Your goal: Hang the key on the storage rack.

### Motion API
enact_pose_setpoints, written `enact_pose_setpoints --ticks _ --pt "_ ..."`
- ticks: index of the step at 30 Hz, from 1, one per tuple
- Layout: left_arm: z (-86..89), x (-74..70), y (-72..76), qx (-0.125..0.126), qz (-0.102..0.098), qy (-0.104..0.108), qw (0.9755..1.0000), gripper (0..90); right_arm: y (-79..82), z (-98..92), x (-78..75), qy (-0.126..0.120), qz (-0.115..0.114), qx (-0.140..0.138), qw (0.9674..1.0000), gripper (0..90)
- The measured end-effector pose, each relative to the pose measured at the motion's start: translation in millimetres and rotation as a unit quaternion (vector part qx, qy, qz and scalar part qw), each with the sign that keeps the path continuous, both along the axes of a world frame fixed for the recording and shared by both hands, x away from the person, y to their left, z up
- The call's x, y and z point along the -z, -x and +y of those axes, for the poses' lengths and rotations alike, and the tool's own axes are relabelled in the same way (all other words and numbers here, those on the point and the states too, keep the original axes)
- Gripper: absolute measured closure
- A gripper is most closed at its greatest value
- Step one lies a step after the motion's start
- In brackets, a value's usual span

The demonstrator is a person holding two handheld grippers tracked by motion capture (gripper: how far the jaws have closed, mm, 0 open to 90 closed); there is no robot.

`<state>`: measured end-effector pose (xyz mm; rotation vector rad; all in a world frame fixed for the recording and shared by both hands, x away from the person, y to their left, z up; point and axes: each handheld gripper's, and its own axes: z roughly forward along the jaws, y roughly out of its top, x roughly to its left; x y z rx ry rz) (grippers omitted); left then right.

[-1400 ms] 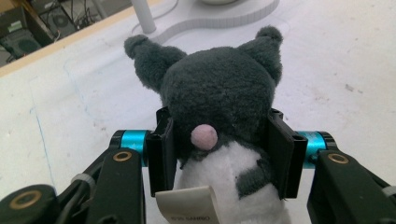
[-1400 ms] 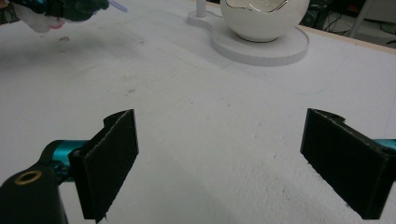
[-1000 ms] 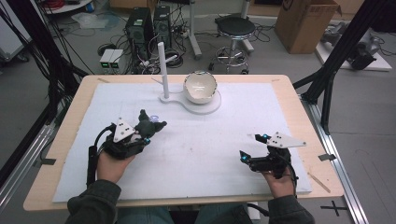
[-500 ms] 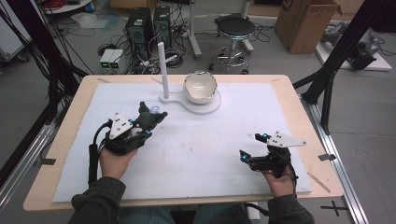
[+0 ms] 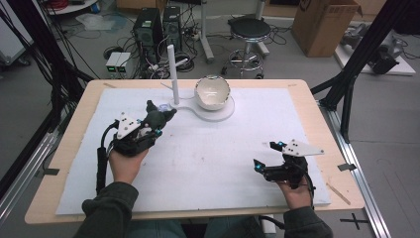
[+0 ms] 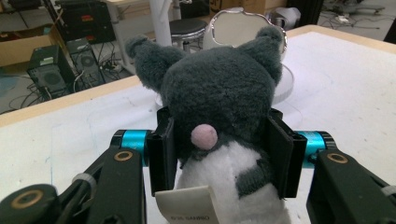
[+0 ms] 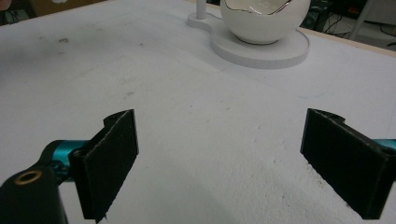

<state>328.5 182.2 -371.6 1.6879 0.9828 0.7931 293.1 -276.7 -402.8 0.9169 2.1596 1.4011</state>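
A grey and white plush toy with pointed ears and a pink tail sits between the pads of my left gripper, which is shut on it. In the high view the left gripper holds the plush toy above the white mat, left of a white egg-shaped bowl that rests on a white round stand with an upright post. My right gripper hovers low at the front right, jaws wide open with nothing between them. In the right gripper view the bowl lies ahead.
A white mat covers most of the wooden table. Beyond the far edge stand computer cases, cables, a stool and a cardboard box. Black frame posts rise at both sides.
My left gripper has carried the plush toy away from me and to the right, closer to the stand. The right gripper has stayed where it was.
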Motion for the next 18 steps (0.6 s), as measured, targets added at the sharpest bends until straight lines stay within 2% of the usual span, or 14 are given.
enact_pose_setpoints --ticks 8,18 --pt "-6.0 -9.3 -7.8 0.002 -0.007 -0.004 1.0 51.5 -0.1 -0.1 -0.2 -0.001 -0.003 -0.002 1.0 10.5" --pt "-8.8 -22.5 -18.1 0.0 -0.012 0.006 0.9999 51.5 0.9 -0.2 -1.6 -0.01 -0.003 -0.004 0.9999 10.5"
